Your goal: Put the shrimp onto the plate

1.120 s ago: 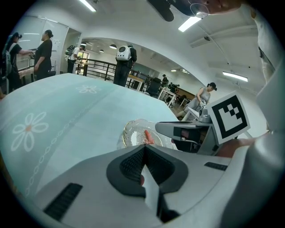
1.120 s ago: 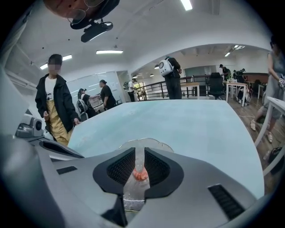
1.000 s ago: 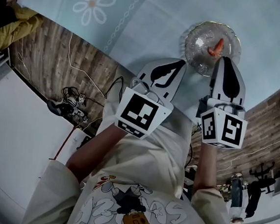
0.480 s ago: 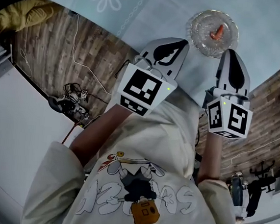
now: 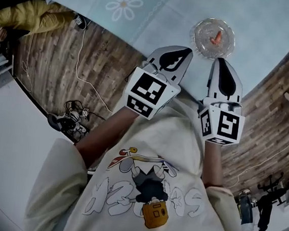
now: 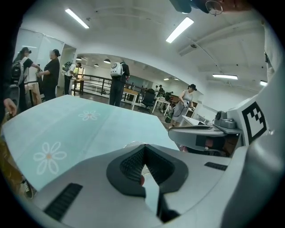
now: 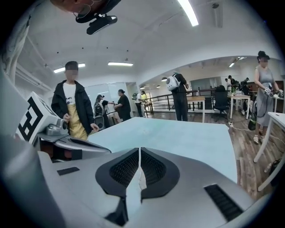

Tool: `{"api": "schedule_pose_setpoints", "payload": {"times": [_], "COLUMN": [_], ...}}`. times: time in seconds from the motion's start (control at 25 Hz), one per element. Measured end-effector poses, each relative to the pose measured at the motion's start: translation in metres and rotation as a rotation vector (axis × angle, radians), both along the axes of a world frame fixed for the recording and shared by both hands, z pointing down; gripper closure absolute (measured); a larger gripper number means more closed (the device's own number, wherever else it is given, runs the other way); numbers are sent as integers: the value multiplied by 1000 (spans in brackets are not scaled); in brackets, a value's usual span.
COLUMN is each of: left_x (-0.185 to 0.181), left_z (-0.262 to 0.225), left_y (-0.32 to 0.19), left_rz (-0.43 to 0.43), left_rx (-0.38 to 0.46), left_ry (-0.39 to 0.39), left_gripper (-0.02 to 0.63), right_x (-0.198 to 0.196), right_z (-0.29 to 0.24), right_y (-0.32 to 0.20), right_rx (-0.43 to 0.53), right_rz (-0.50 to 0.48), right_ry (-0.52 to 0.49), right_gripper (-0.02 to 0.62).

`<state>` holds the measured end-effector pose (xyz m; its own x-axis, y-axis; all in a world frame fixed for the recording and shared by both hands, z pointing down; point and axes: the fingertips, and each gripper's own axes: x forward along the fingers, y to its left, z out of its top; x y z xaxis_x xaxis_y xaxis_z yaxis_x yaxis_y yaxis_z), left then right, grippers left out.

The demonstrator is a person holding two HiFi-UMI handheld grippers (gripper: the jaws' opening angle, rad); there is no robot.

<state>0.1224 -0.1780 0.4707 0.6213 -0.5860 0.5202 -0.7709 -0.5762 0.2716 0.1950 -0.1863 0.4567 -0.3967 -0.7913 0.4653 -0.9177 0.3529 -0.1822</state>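
you stand over wood-plank floor [image 5: 54,53] at the head view's left, cables [image 5: 69,114] trailing across it. a pale blue tablecloth [image 5: 159,17] with a white daisy [image 5: 123,5] fills the top. in the gripper views, strip lights [image 6: 180,30] cross a white ceiling [image 7: 147,35]; a black railing [image 6: 95,82] stands far back.

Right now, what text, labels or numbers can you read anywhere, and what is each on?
Shirt print: graffiti-style letters, partly covered by a cartoon, too stylised to read.
Left gripper cube, right gripper cube: marker patterns only, no words.
Tablecloth, plate: no text.
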Motion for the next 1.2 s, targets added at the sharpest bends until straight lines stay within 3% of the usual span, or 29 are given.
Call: {"api": "schedule_pose_setpoints", "payload": {"times": [0.56,0.76,1.04,1.2], "left_x": [19,22,22,32], "left_z": [-81,-95,-121,-129], "left_y": [26,15,31,36], "left_rz": [105,97,106,137], "left_rx": [171,228,240,286], "left_ry": [33,38,49,20], "left_gripper": [609,609,609,609], "right_x": [-14,-8,2,-1], "right_z": [-78,-95,-105,-105], "right_y": [28,27,35,34], "right_rx": [100,131,128,131], "right_rz": [-7,6,33,25], "right_ry": [-43,-24,-37,-27], "right_gripper": [561,561,561,561]}}
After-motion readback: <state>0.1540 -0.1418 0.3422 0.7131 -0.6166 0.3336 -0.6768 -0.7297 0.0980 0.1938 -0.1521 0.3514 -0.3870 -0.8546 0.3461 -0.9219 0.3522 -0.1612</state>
